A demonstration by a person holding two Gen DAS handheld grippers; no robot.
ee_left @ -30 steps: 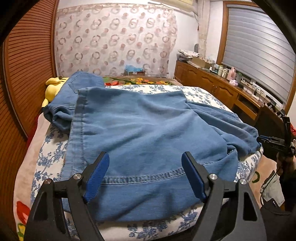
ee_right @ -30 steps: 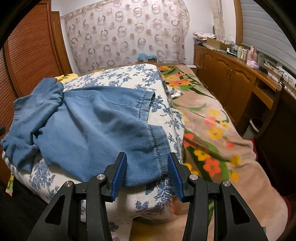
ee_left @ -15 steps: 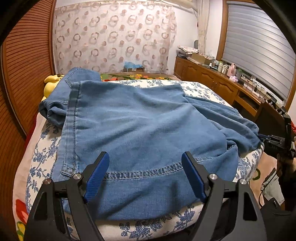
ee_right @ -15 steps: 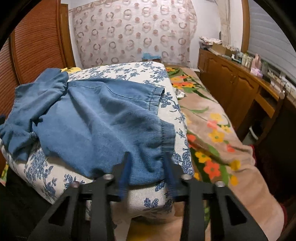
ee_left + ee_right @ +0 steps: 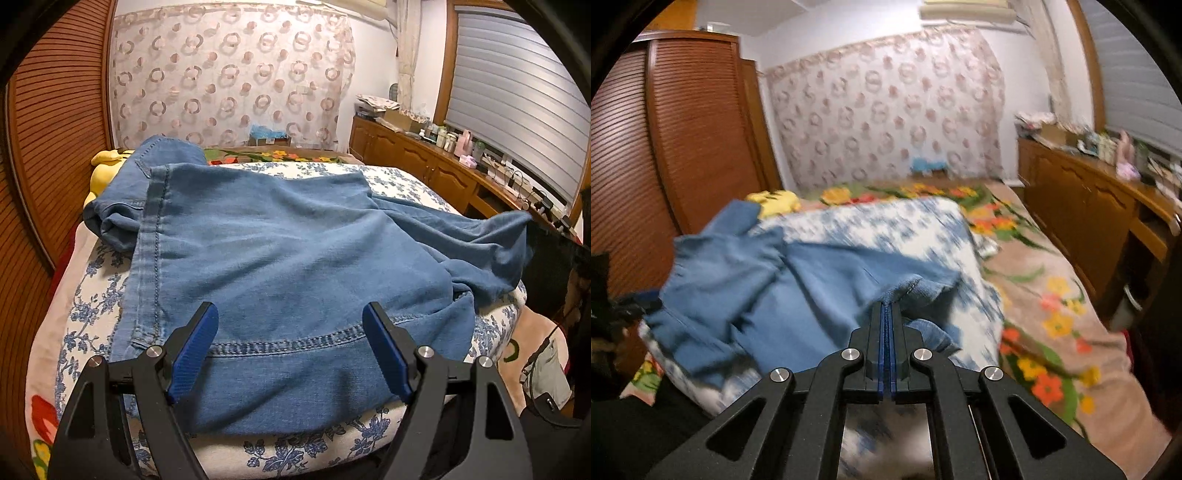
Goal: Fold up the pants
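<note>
Blue denim pants (image 5: 280, 258) lie spread over a white, blue-flowered cushion (image 5: 314, 450) on the bed. My left gripper (image 5: 291, 325) hovers open just above the stitched hem at the near edge, its blue pads (image 5: 192, 347) wide apart and clear of the cloth. In the right wrist view my right gripper (image 5: 886, 308) is shut on the hem of a pant leg (image 5: 912, 286) and holds it lifted off the cushion (image 5: 886, 229). The rest of the pants (image 5: 746, 280) hang rumpled to the left. In the left wrist view that raised leg end (image 5: 517, 221) shows at the right.
A flowered brown blanket (image 5: 1052, 317) covers the bed to the right of the cushion. A slatted wooden wardrobe (image 5: 48, 122) stands along the left. A wooden cabinet (image 5: 424, 162) with bottles and clutter runs under the window on the right. A yellow soft toy (image 5: 107, 158) lies behind the pants.
My right gripper closed on the pant leg's hem and rose, pulling the leg end up off the cushion. The left gripper stayed open over the near hem.
</note>
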